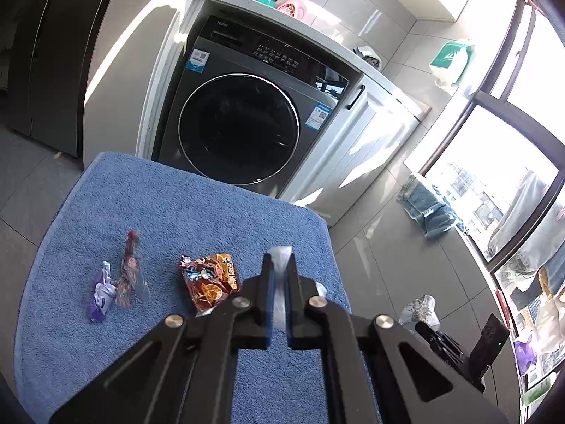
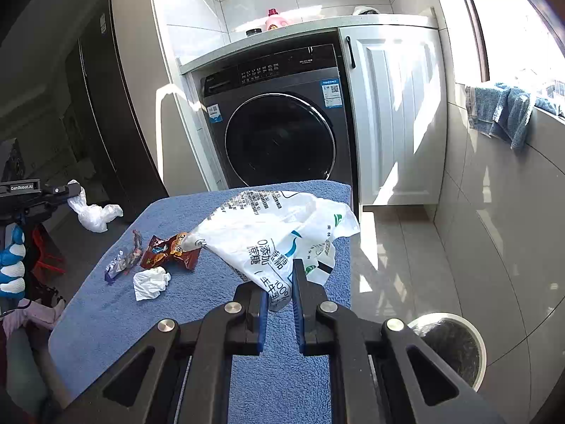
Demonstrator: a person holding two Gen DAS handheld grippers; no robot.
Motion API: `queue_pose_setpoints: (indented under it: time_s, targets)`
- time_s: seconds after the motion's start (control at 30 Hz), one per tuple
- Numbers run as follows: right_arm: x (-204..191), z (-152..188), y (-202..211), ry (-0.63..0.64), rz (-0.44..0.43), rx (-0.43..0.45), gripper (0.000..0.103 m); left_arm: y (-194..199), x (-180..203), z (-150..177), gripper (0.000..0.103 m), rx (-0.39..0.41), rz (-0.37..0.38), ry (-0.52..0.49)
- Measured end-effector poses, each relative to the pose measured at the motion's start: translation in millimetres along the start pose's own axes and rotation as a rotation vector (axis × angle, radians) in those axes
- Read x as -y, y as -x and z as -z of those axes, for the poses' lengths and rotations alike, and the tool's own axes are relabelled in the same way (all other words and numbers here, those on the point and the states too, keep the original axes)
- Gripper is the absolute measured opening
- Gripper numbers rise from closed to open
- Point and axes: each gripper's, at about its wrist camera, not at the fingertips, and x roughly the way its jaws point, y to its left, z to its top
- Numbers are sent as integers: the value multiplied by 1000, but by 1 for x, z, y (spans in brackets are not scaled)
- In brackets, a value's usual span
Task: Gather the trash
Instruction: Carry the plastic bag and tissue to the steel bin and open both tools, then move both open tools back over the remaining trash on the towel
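Observation:
My left gripper [image 1: 281, 265] is shut on a piece of clear white plastic wrap [image 1: 280, 282], held above the blue towel [image 1: 176, 205]. It also shows at the left of the right wrist view [image 2: 72, 190], with the plastic [image 2: 93, 213] hanging from it. My right gripper [image 2: 282, 282] is shut on a white printed plastic bag [image 2: 275, 233], lifted over the towel [image 2: 123, 311]. On the towel lie a red-orange snack wrapper [image 1: 210, 279], a twisted reddish wrapper [image 1: 129, 272], a purple wrapper [image 1: 100, 296] and a crumpled white tissue [image 2: 150, 282].
A grey washing machine [image 1: 243, 106] stands behind the towel-covered surface, beside a white cabinet [image 2: 395, 113]. A round white-rimmed bin [image 2: 452, 346] stands on the tiled floor at the right. Blue cloths [image 2: 501, 113] hang on the window ledge. Detergent bottles [image 1: 293, 5] sit on the counter.

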Motion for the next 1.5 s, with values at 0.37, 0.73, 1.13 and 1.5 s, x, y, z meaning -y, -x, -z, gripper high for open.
queue_pose_setpoints:
  time_s: [0.37,0.73,1.13,1.5]
  targets:
    - [105,41,50,-158,123,19,12,-104,137,55,4,-204,114,-164]
    - [184,68,23,-288,189,-46,12,-234,263,125,4,-404,208,-336]
    - [229,91,-17,-330,324,-154,41,-322,302,168,53,-518,245,-355]
    - [203,77,20,-321,345,-100,41,-254,262,134,53,-380,201,-379]
